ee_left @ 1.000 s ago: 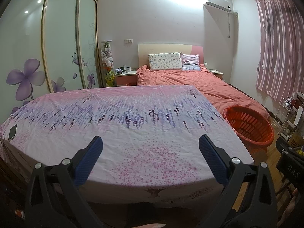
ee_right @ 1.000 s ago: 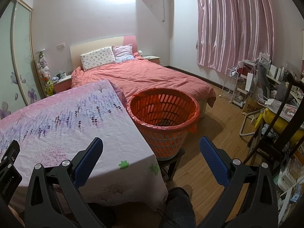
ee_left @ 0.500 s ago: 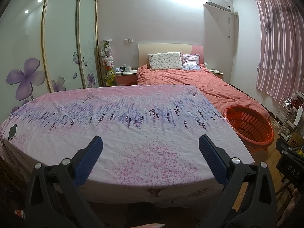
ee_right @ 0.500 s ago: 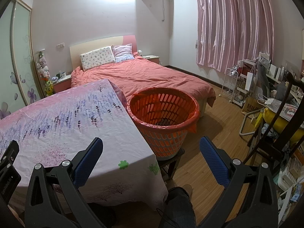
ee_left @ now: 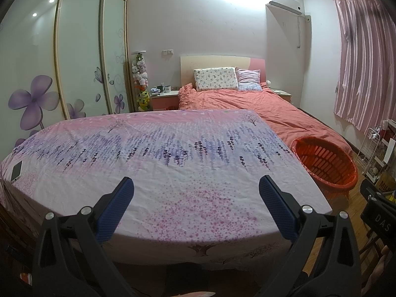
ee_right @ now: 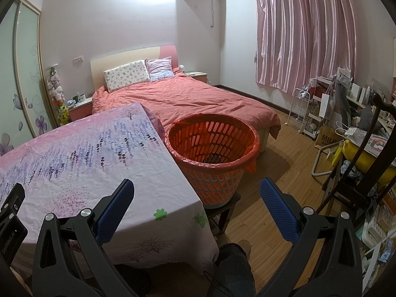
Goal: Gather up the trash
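blue pads of the left gripper [ee_left: 196, 185] are spread wide over the floral tablecloth [ee_left: 173, 163], with nothing gripped or touched. the right gripper [ee_right: 196, 188] is likewise held wide apart and empty, aimed toward the orange basket [ee_right: 212, 148] set just beside the table edge.

Pink cloth [ee_left: 173, 173] showing purple lavender sprigs; orange basket [ee_right: 212, 153] wearing red liner; salmon bedspread [ee_right: 185, 99]; pink striped curtain [ee_right: 304, 32] hanging.
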### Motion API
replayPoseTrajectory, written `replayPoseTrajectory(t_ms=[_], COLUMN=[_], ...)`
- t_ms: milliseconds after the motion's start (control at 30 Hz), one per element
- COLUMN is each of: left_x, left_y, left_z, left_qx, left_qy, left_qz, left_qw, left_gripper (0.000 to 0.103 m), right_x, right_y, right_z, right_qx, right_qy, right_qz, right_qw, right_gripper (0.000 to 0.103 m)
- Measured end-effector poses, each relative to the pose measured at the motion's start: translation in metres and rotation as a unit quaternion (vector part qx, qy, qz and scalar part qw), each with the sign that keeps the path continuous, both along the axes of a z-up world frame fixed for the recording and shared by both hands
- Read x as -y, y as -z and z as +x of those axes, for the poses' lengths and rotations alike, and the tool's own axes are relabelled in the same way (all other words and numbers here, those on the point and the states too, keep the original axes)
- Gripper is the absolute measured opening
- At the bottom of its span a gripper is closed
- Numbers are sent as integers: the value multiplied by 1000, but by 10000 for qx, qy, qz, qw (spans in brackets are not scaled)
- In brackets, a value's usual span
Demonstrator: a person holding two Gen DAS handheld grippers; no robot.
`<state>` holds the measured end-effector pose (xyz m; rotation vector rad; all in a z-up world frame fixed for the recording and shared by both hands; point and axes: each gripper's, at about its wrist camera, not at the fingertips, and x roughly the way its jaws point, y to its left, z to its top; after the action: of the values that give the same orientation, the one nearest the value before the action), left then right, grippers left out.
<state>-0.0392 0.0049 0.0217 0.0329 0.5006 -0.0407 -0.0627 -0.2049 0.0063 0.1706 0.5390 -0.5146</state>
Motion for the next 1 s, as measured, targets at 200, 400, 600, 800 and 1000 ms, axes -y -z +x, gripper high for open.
replayPoseTrajectory(t_ms=[200,400,600,800,1000], left_x=[-2,-4,-4,-4,-4], left_y=[3,2,2,2,2], left_z=[-1,0,0,1,1], left_qx=[-25,-44,-48,-51,-58], left_qy=[-20,-35,-35,-35,-34], left_qz=[-2,-1,8,7,16], left_qw=[10000,10000,10000,10000,10000], left_gripper=[99,99,99,99,99], right_x=[0,-1,-1,-2,-3], right_y=[1,3,2,3,5], right_z=[-1,-1,-1,-1,0], right_qx=[-3,-8,-9,-15,-25], right_qy=[-2,3,3,1,-6], right_qz=[-3,2,1,4,6], right_qw=[10000,10000,10000,10000,10000], right_gripper=[101,101,101,101,101])
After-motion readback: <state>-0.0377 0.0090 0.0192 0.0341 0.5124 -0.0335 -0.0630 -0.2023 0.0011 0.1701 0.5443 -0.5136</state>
